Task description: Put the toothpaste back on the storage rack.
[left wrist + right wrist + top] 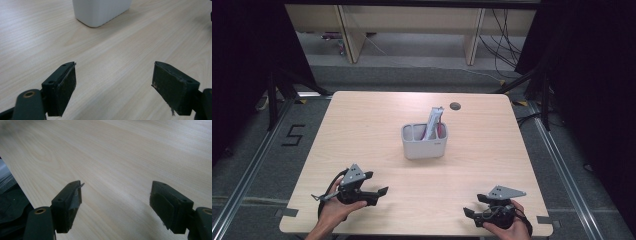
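Two hand-held grippers at the near edge of the bench, jaws wide apart and empty.
Left gripper (379, 183) and right gripper (473, 206) flank bare wood; the bin (423, 144), holding a tube (433, 121), stands mid-bench, well apart, nothing between.

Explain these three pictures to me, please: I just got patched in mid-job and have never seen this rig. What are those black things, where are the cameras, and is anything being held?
There is no robot arm here. A person sits at a wooden table and holds a hand-operated two-jaw tool in each hand: the left gripper and the right gripper.

The wide picture comes from a fixed camera above the person, looking forward and down. The other two come from small cameras riding on each gripper, looking along its black jaws: the left gripper faces the base of the container, and the right gripper faces bare tabletop.

In the middle of the table stands a grey holder with a tube and something red inside.

Both grippers are open and hold nothing.
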The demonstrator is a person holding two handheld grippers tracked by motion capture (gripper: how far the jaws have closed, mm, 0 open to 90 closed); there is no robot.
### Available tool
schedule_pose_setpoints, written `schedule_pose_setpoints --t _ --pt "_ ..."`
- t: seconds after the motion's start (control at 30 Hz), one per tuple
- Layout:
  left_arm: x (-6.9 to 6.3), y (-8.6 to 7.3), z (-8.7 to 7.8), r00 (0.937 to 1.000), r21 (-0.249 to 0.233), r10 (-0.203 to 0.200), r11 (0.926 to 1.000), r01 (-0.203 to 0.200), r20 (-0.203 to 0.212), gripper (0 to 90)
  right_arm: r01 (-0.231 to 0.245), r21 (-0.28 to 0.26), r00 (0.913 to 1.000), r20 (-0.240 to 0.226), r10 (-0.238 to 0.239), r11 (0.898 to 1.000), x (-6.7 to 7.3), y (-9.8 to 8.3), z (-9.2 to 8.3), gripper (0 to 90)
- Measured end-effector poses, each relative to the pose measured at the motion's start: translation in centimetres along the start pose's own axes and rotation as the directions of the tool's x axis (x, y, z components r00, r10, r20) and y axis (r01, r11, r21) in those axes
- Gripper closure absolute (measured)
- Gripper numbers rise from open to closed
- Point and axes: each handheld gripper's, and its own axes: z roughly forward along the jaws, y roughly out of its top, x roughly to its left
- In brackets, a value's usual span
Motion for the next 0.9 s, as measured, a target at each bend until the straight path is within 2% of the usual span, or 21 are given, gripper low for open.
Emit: schedule_pose_setpoints --t 0.03,0.1,0.2,0.27,0.43,0.47,0.57,0.63,0.7,0.73,0.77,0.83,0.87,0.9 --pt "-0.3 -0.3 -0.2 0.9999 0.004 0.016 0.9999 -0.016 -0.005 18.8 -0.009 -0.004 1.0 0.0 0.009 1.0 0.1 -0.1 0.1 26.7" --pt "-0.5 -0.5 -0.4 0.9998 0.002 0.022 0.9998 -0.022 0.002 18.7 -0.007 -0.003 0.9999 -0.012 0.007 1.0 0.1 -0.1 0.3 26.7" --pt "-0.8 -0.9 -0.8 0.9999 0.0 0.012 0.9999 -0.012 0.004 17.9 -0.001 -0.003 0.9999 0.012 0.001 1.0 0.2 0.0 0.1 26.8" --pt "-1.0 -1.2 -1.1 0.9999 0.008 0.011 0.9999 -0.011 -0.005 16.6 0.007 -0.009 0.9999 0.007 -0.007 1.0 0.2 0.0 0.0 26.8" --pt "-1.3 -1.6 -1.6 0.9998 0.016 0.018 0.9997 -0.018 0.002 15.4 -0.008 -0.009 0.9999 0.011 0.008 1.0 0.4 0.0 0.1 26.8" --pt "-1.4 -1.7 -1.8 0.9998 0.024 0.022 0.9995 -0.022 -0.004 15.4 0.005 0.005 0.9997 -0.025 -0.004 1.0 0.4 0.1 0.2 26.8" --pt "-1.8 -2.2 -2.0 1.0 0.02 0.007 0.9998 -0.007 0.004 15.4 0.004 0.008 0.9997 -0.024 -0.004 1.0 0.4 0.0 0.2 26.8" --pt "-1.9 -2.3 -2.0 0.9999 0.02 0.015 0.9997 -0.015 0.005 15.4 0.005 0.009 0.9997 -0.025 -0.005 1.0 0.4 0.1 0.2 26.8" --pt "-2.1 -2.7 -2.1 0.9997 0.05 0.025 0.9985 -0.025 0.0 15.4 0.007 0.007 0.9994 -0.034 -0.007 1.0 0.3 0.1 0.2 26.8" --pt "-2.1 -2.7 -2.1 0.9997 0.05 0.025 0.9985 -0.025 0.0 15.4 0.007 0.007 0.9994 -0.034 -0.007 1.0 0.3 0.1 0.2 26.8" --pt "-2.4 -2.9 -2.2 0.9996 0.058 0.019 0.9981 -0.02 0.019 15.5 -0.011 0.004 0.9999 0.0 0.011 1.0 0.6 0.0 0.2 26.8" --pt "-2.6 -3.0 -2.1 0.9997 0.044 0.007 0.999 -0.008 0.025 15.5 -0.01 0.004 1.0 -0.001 0.01 1.0 0.6 0.0 0.2 26.7" --pt "-2.8 -3.2 -2.3 0.9994 0.073 0.024 0.997 -0.025 0.025 15.5 -0.01 0.005 0.9999 0.001 0.01 1.0 0.5 0.0 0.2 26.7" --pt "-3.0 -3.3 -2.3 0.9995 0.064 0.016 0.9978 -0.018 0.027 15.5 -0.025 0.008 0.9997 -0.001 0.025 1.0 0.6 0.0 0.2 26.8"
